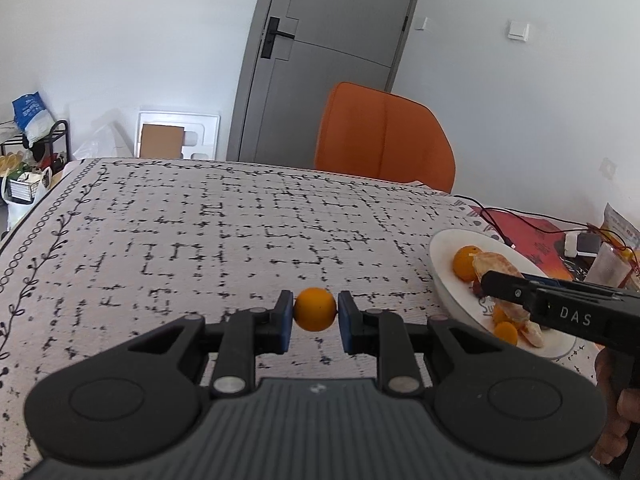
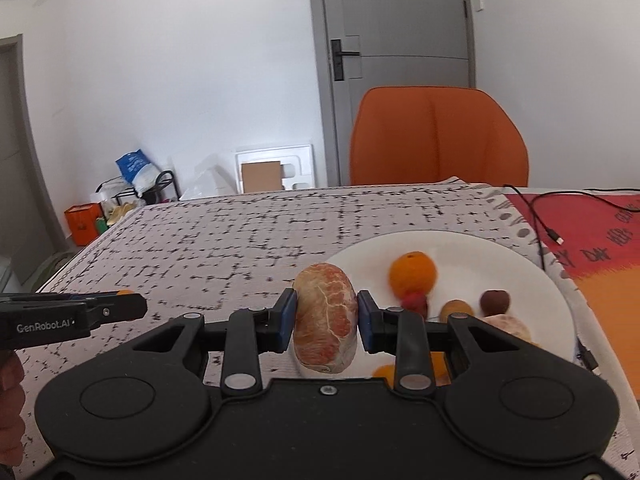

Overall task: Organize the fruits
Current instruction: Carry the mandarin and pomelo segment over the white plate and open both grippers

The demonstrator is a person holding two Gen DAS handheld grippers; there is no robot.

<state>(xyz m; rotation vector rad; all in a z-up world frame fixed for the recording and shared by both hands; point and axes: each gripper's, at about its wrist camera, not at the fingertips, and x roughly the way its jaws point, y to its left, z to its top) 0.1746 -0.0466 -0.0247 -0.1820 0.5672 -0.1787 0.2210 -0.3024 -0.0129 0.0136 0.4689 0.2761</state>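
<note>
My left gripper [image 1: 315,314] is shut on a small round orange fruit [image 1: 315,309] and holds it above the patterned tablecloth, left of the white plate [image 1: 440,264]. My right gripper [image 2: 326,316] is shut on a peeled grapefruit segment [image 2: 326,316] over the left rim of the plate [image 2: 520,264]. On the plate lie an orange [image 2: 412,273], a small red fruit [image 2: 414,303], a brown round fruit [image 2: 495,301], a small yellow fruit [image 2: 456,309], another peeled segment [image 2: 510,326] and small orange fruits, partly hidden by the gripper. The right gripper also shows in the left wrist view [image 1: 486,284].
The patterned tablecloth [image 1: 200,232] covers the table. A red-orange mat [image 2: 592,240] with a black cable [image 2: 540,220] lies right of the plate. An orange chair [image 2: 438,136] stands behind the table's far edge. A grey door and clutter lie beyond.
</note>
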